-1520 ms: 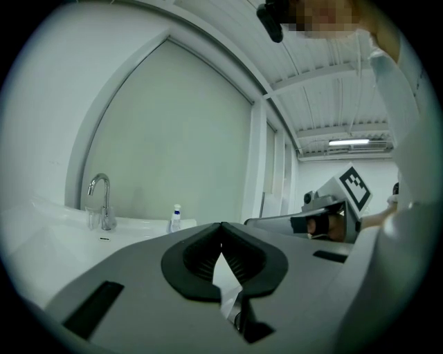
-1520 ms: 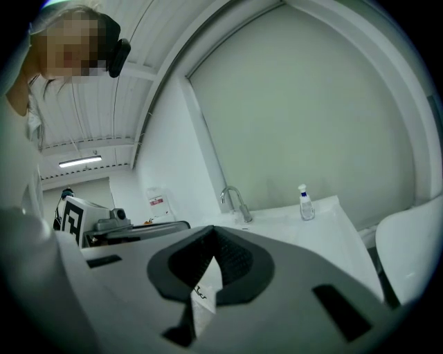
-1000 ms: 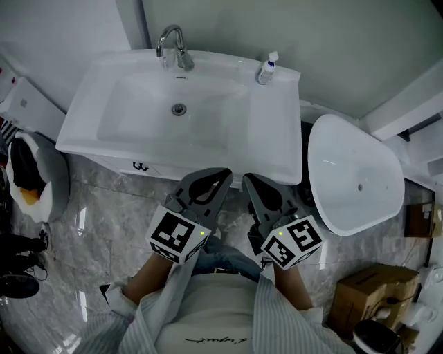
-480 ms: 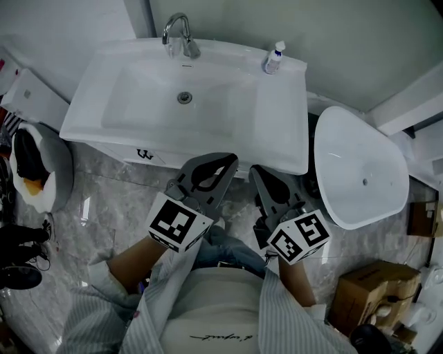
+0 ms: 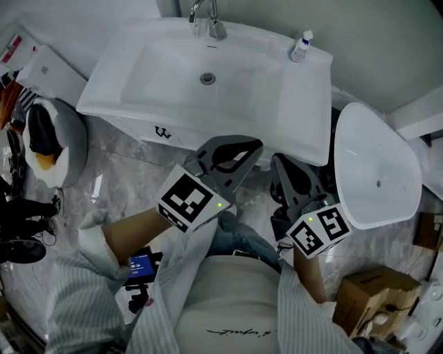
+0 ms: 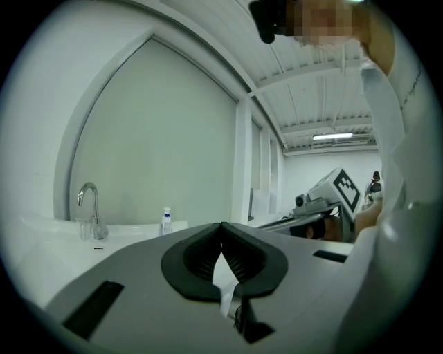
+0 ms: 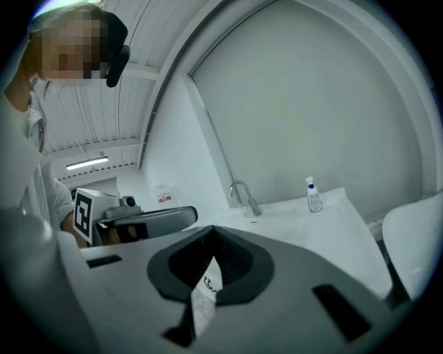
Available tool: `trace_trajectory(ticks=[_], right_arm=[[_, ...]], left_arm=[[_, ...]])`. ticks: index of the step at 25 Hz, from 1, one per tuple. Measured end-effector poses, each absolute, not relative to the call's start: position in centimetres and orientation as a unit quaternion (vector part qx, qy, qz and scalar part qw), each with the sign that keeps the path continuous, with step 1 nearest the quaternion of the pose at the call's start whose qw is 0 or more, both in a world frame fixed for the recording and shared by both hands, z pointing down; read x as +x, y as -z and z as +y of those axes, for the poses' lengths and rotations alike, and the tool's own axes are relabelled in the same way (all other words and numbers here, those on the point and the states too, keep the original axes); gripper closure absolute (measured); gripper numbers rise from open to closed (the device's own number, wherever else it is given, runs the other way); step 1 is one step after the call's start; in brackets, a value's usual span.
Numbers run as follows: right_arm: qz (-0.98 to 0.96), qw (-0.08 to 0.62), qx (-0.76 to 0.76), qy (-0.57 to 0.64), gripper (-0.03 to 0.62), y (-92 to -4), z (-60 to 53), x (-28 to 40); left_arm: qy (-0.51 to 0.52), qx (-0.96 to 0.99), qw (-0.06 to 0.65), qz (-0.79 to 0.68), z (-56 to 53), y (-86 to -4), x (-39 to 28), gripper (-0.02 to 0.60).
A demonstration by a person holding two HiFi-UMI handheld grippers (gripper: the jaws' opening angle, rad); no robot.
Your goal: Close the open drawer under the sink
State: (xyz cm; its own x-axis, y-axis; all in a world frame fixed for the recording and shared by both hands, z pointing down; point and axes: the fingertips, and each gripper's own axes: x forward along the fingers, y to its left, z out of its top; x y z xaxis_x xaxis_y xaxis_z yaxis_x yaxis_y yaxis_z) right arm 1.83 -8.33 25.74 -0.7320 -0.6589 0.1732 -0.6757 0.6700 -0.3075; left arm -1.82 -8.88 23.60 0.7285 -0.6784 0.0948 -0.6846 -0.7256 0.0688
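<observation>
A white sink [image 5: 138, 76] with a chrome faucet [image 5: 208, 17] fills the top of the head view. Under its front rim shows a narrow strip of the white drawer front [image 5: 142, 128], marked with a small dark emblem; how far it stands out I cannot tell. My left gripper [image 5: 252, 144] hangs just in front of the sink's rim, right of the emblem, jaws shut on nothing. My right gripper [image 5: 277, 160] is beside it, also shut and empty. Neither touches the drawer. The left gripper view shows its fingertips [image 6: 221, 225] meeting; the right gripper view shows the same [image 7: 211, 229].
A small spray bottle [image 5: 300, 47] stands on the sink's back right corner. A white oval toilet [image 5: 377, 166] sits to the right, a cardboard box [image 5: 377, 290] below it. A grey bin [image 5: 48, 138] with a dark bag stands at the left on the marble floor.
The sink has slid up and to the right in the view. Both grippers stay shut side by side before its rim. My left forearm, with a small device on it, now shows.
</observation>
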Motion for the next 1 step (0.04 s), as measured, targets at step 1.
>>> trace_trajectory(ticks=[1], right_arm=[[-0.914,0.024,0.365,-0.178,0.585,-25.75,-8.23,1.87]], left_arm=[[-0.033,0.929,0.051,-0.365,-8.88,-23.61,-1.89,0.566]])
